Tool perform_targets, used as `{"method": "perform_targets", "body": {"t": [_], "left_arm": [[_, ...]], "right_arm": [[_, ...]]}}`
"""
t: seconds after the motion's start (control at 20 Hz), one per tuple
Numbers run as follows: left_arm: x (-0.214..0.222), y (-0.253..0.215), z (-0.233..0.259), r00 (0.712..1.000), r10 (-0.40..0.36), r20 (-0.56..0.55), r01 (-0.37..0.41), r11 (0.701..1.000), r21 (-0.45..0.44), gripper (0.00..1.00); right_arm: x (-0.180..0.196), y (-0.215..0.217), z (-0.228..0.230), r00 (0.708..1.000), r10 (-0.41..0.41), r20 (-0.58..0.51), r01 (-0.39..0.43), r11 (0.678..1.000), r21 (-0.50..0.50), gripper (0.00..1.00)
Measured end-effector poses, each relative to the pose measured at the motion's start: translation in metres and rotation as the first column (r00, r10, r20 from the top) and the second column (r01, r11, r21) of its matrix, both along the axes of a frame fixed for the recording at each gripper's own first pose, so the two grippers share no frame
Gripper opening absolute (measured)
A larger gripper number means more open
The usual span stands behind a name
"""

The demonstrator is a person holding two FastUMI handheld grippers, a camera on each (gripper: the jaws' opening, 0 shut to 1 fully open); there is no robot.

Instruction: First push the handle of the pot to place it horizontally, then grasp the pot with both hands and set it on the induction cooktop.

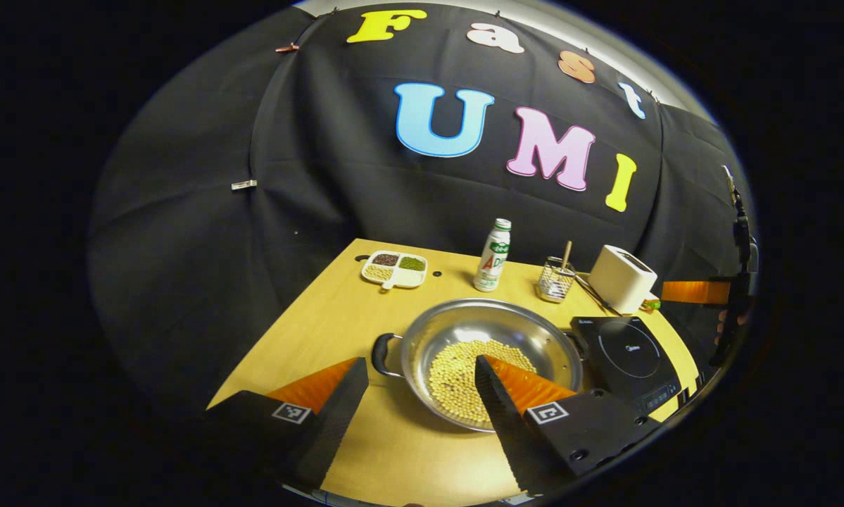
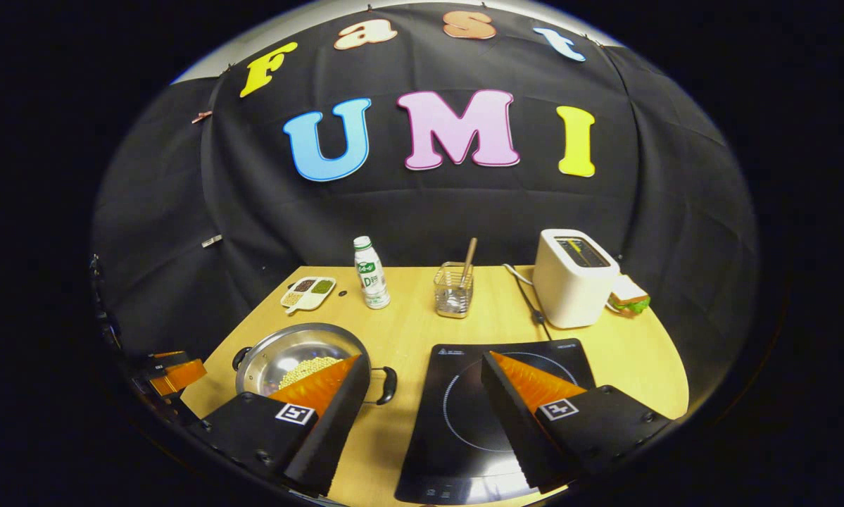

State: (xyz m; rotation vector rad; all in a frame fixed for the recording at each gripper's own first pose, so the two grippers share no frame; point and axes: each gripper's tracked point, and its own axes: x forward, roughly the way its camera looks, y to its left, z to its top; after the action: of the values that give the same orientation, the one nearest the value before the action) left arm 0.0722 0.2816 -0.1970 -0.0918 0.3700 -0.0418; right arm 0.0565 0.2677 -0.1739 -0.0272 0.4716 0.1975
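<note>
In the right gripper view the pot [image 2: 300, 362] sits on the bench [image 2: 626, 352] at 9 o'clock of the induction cooktop [image 2: 464, 422]. Toaster [image 2: 575, 277] stands at 1 o'clock, bottle [image 2: 371, 273], cup [image 2: 454, 290] and divided dish [image 2: 309, 293] behind.

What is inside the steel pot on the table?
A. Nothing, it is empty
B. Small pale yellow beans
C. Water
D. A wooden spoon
B. In the left gripper view the pot holds a layer of small pale yellow beans on its bottom, and the right gripper view shows the same beans in it.
</note>
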Motion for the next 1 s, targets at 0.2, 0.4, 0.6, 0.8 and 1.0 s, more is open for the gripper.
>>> {"method": "perform_targets", "body": {"t": [0.2, 0.4, 0.6, 0.8, 1.0], "left_arm": [[0.032, 0.028, -0.012, 1.0, 0.01, -0.029, -0.009, 1.0, 0.027, 0.95], [0.068, 0.037, -0.032, 0.997, -0.002, -0.074, 0.005, 0.999, 0.042, 0.95], [0.097, 0.026, -0.052, 0.994, -0.041, -0.102, 0.042, 0.999, 0.004, 0.96], [0.118, 0.019, -0.072, 0.989, -0.06, -0.136, 0.058, 0.998, -0.019, 0.95], [0.132, 0.011, -0.089, 0.982, -0.086, -0.168, 0.081, 0.996, -0.037, 0.96]], "right_arm": [[0.015, 0.037, -0.031, 0.995, 0.022, -0.102, -0.021, 1.0, 0.012, 0.99], [0.034, 0.052, -0.067, 0.985, 0.036, -0.168, -0.038, 0.999, -0.006, 0.99], [0.055, 0.056, -0.105, 0.975, 0.032, -0.218, -0.033, 0.999, 0.001, 0.99], [0.065, 0.061, -0.138, 0.968, 0.027, -0.25, -0.026, 1.0, 0.007, 1.0], [0.065, 0.067, -0.168, 0.953, 0.037, -0.302, -0.038, 0.999, 0.005, 1.0]]}}
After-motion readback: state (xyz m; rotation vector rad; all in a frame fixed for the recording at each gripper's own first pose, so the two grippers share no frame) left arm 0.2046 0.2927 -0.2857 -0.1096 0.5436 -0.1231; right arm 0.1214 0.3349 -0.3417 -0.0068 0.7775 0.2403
